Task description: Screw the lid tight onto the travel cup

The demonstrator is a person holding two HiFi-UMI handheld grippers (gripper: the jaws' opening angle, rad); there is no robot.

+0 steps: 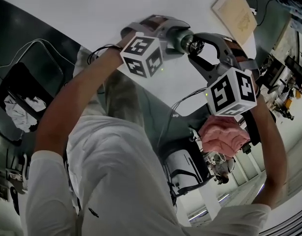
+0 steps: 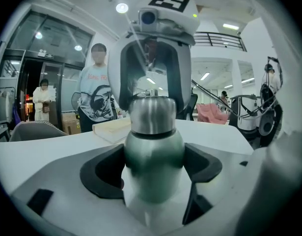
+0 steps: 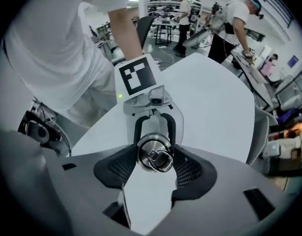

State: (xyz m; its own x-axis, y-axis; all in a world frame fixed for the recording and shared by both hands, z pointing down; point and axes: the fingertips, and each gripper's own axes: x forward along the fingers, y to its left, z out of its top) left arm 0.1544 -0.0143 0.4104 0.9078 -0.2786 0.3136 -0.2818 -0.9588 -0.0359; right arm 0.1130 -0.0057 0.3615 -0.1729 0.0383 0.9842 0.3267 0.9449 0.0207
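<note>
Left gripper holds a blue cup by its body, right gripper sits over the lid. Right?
Not blue: the cup is green, per the left gripper view. The left gripper holds it by its body and the right gripper sits over the lid.

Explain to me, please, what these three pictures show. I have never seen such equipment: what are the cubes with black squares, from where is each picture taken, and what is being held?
There is no robot here. A person holds a hand tool with two jaws, called a gripper, in each hand. The marked cubes are parts of these grippers. The head view comes from a camera on the person's head, looking down at a white table, on which a flat tan book-like object lies. The other two views come from cameras riding on the grippers. The left gripper is closed on the green body of the travel cup, which stands upright in its jaws. The right gripper points down from above, and its pads look pressed on the steel lid.
</note>
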